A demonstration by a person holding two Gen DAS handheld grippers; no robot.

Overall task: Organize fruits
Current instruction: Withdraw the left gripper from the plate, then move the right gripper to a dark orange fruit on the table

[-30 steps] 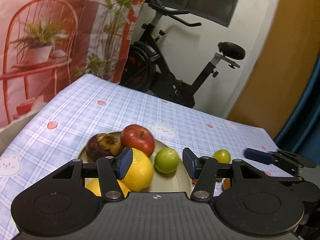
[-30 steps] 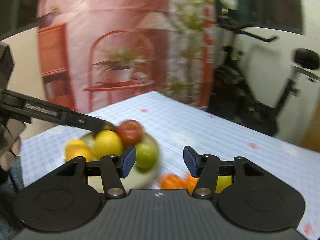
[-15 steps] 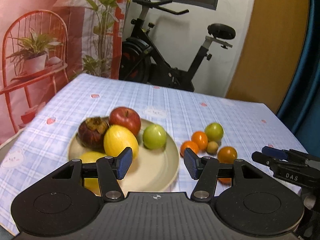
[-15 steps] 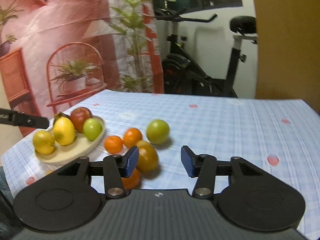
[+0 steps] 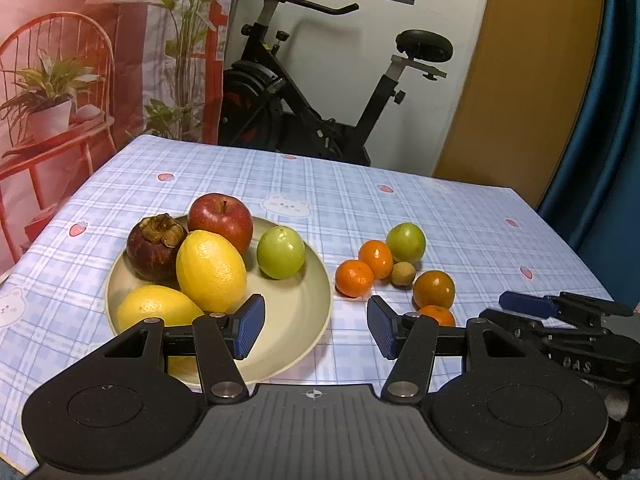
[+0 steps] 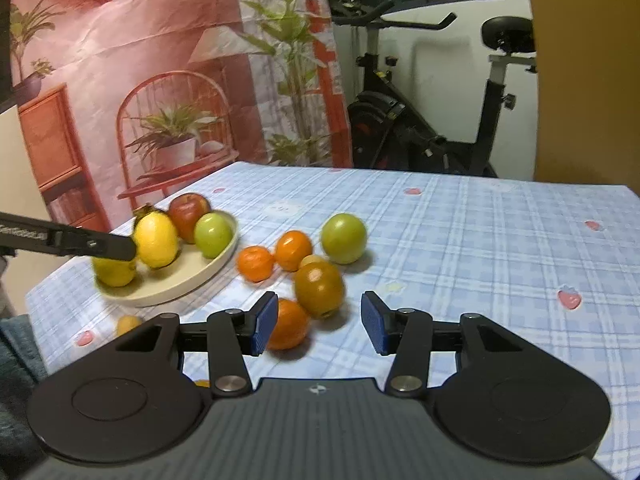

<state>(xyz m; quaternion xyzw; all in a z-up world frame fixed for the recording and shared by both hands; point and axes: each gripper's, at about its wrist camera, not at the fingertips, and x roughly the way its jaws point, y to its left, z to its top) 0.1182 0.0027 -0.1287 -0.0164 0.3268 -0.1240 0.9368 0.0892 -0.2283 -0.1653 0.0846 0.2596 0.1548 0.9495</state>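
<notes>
blue pads of the left gripper [image 5: 316, 332] stand apart, empty, over the cream plate [image 5: 308, 304] of big fruit; small oranges [image 5: 354, 278] lie loose beside it on the checked tablecloth [image 5: 360, 200].

right gripper [image 6: 319, 326], jaws having just narrowed yet gripping nothing, nears a dark orange [image 6: 319, 289]; round fruit could roll off. exercise bike [image 6: 432, 128] behind.

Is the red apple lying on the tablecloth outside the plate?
No, the red apple sits on the plate, at its far edge behind the lemon.

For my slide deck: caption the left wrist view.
Open left gripper hovers by a fruit-filled plate; loose oranges wait nearby.
</notes>
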